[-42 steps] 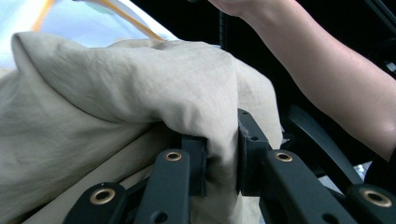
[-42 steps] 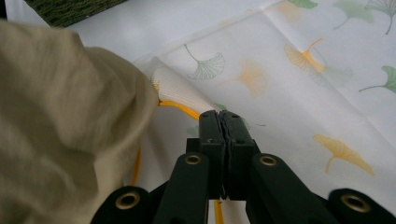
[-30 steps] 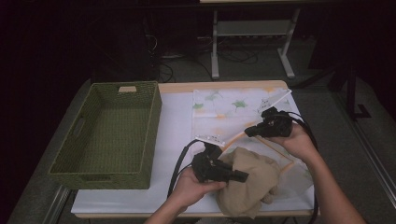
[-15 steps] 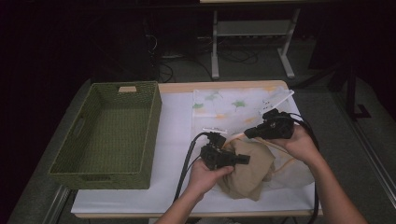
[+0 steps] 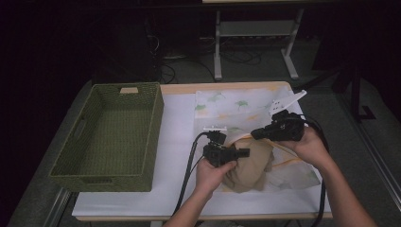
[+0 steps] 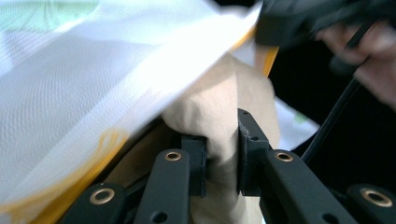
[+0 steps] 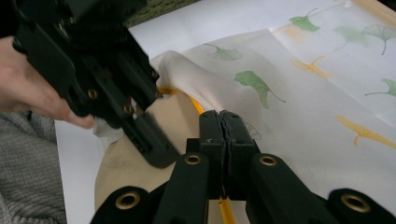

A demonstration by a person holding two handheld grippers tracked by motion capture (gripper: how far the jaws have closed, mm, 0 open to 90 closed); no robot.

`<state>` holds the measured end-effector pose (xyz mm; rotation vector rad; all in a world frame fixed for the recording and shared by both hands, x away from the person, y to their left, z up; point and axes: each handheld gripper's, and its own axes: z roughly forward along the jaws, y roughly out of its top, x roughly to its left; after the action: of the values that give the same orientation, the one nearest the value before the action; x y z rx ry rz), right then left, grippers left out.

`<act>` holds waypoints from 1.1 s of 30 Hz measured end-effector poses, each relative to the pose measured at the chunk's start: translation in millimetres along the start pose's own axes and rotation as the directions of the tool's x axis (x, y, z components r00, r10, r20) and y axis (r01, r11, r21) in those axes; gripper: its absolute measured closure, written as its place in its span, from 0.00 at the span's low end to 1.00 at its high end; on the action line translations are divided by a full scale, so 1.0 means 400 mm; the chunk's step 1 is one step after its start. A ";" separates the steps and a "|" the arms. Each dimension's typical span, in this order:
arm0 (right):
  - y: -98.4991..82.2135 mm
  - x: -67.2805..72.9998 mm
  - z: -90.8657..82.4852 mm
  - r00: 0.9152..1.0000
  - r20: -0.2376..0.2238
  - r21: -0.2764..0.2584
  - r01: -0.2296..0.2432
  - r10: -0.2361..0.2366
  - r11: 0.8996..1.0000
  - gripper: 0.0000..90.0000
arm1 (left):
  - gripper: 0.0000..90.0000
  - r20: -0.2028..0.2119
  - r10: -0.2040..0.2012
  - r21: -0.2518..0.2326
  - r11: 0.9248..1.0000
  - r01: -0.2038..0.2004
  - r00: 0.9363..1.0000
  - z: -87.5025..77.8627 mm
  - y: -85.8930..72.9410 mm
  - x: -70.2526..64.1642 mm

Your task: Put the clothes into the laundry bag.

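Two grippers meet over the right half of the table (image 5: pixel 179 198). The left gripper (image 6: pixel 222 149), at about 5 o'clock from the table's middle in the high view (image 5: pixel 239 152), has its jaws a little apart and clamped on a fold of the tan cloth (image 6: pixel 219 107), which fills the gap between the pads. The right gripper (image 7: pixel 223 133), at about 3 o'clock (image 5: pixel 257 134), has its jaws pressed together on the yellow-trimmed edge of the white mesh bag (image 7: pixel 327 93); the thin fabric is pinched flat between them.

The tan cloth (image 5: pixel 250 165) lies bunched in a rounded heap with no clear long axis, partly under the lifted edge of the mesh bag (image 5: pixel 236 106), just beside both grippers. The bag, printed with green and yellow leaves, lies flat beyond the heap, its long axis running from 11 o'clock to 5 o'clock across the table; its raised edge faces the left gripper, toward 9 o'clock.

One green woven basket (image 5: pixel 75 161) sits at 9 o'clock, well apart from the cloth, its long axis running from 6 to 12 o'clock. Its inside shows bare weave.
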<state>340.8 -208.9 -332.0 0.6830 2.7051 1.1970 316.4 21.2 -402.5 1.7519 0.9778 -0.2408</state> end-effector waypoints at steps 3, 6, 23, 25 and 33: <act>0.001 0.000 0.000 1.000 0.004 -0.002 0.000 0.000 1.000 0.98 | 0.85 -0.037 -0.004 -0.018 1.000 0.004 0.999 0.001 0.006 0.006; -0.001 -0.002 0.007 1.000 0.005 0.018 -0.004 0.004 1.000 0.98 | 0.84 -0.068 -0.020 -0.012 1.000 0.019 0.998 0.012 -0.001 0.020; -0.049 -0.013 0.063 0.999 0.002 0.098 -0.032 0.032 0.995 0.97 | 0.52 -0.120 0.091 0.125 0.989 -0.076 0.989 0.013 -0.083 -0.014; -0.051 -0.013 0.067 0.999 0.001 0.103 -0.036 0.036 0.994 0.97 | 0.56 -0.133 0.087 0.136 0.988 -0.069 0.987 0.022 -0.089 -0.010; -0.056 -0.007 0.067 1.000 -0.004 0.105 -0.027 0.028 0.994 0.97 | 0.93 -0.133 0.050 0.083 0.996 -0.039 0.990 0.047 -0.081 0.011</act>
<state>342.7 -205.0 -366.8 0.7336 2.7886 1.0702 301.6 10.4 -435.5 1.8804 1.0367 -0.1359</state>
